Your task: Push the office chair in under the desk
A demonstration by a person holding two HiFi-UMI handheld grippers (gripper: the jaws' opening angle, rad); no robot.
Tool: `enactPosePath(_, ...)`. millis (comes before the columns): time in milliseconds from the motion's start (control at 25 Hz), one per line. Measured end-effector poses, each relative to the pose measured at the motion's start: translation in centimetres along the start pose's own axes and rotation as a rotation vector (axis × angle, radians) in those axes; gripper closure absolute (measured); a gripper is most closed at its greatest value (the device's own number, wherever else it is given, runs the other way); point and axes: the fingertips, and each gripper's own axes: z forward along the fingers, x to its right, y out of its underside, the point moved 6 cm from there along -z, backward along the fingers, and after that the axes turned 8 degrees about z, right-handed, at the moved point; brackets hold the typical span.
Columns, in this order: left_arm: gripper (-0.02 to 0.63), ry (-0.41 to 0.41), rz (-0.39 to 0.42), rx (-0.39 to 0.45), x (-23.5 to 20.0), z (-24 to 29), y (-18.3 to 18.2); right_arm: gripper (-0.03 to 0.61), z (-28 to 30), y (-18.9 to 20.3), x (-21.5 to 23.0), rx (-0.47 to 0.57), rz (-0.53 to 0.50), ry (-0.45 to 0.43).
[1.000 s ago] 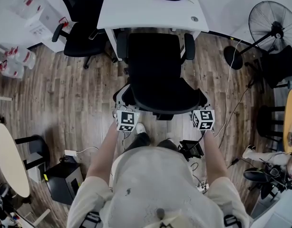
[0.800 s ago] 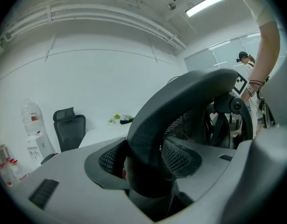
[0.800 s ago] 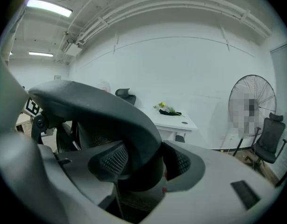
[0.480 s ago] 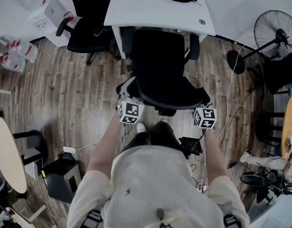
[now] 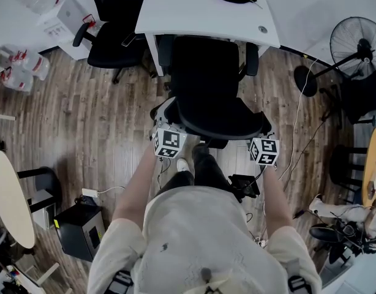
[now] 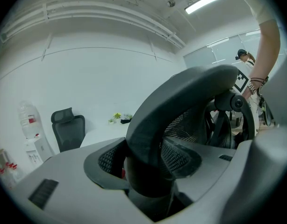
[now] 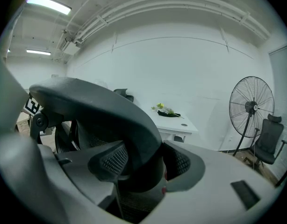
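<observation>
The office chair (image 5: 205, 84) stands directly in front of the person, with its seat towards the white tabletop (image 5: 194, 11) and its backrest (image 5: 220, 126) towards the person. The front of the seat is under the near edge of the tabletop, while the back part and the backrest stand out over the wooden floor (image 5: 84, 121).

The left claw (image 6: 146, 164) is closed around the left end of the backrest rim, and the right claw (image 7: 139, 164) is closed around the right end. In each gripper view the thick dark rim fills the space between the two pads. Both claws are equally near, one at each side, so the chair lies straight ahead of them. The coming push, I think, must go forward along the line from backrest to tabletop.

The white leg (image 5: 152, 54) of the tabletop is just beside the chair's left armrest (image 5: 165, 49), and this side may catch. The right armrest (image 5: 250, 60) is near the edge too. A second black chair (image 5: 111, 38) stands to the left, apart from the path. A fan (image 5: 359, 41) and a cable (image 5: 296, 127) are at the right, also apart
</observation>
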Motion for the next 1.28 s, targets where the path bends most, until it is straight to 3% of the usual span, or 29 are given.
enactPosePath(1280, 0.365, -0.012, 0.005, -0.002, -7.4, 10.3, -0.2, 0.336, 11.6, -5.0, 2.5, 0.014, -0.010, -0.005)
